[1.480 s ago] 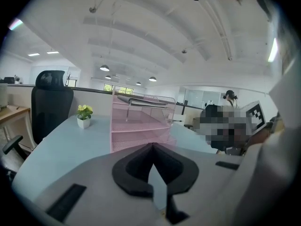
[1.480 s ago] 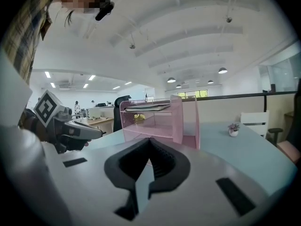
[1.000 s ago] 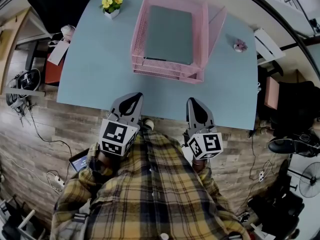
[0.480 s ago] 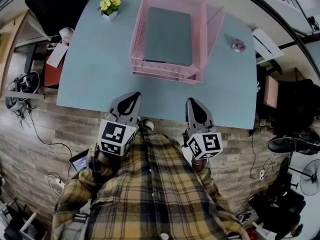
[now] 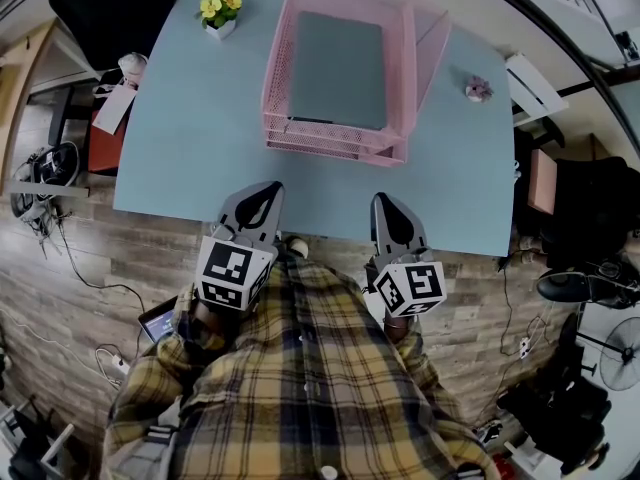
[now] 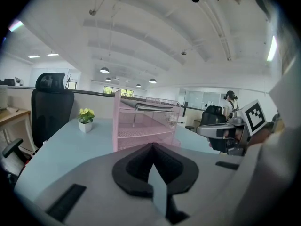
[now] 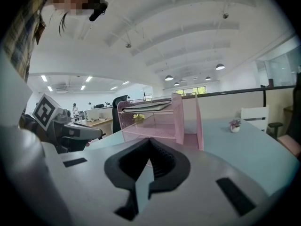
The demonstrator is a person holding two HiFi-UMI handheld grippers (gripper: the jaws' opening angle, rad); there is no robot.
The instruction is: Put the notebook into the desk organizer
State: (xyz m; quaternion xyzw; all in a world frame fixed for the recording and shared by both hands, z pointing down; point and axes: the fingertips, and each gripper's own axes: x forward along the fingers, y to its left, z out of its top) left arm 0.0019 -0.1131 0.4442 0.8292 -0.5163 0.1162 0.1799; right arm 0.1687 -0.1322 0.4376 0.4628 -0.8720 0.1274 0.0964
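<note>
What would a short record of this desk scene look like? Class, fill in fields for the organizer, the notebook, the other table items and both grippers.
Desk organizer: pink wire mesh, tiered, standing on the pale blue table
Notebook: grey, lying flat in the organizer's top tier
Yellow flower pot: far left part of the table
Small pink plant: right of the organizer
Left gripper: jaws together, empty, near the table's front edge
Right gripper: jaws together, empty, beside the left
</note>
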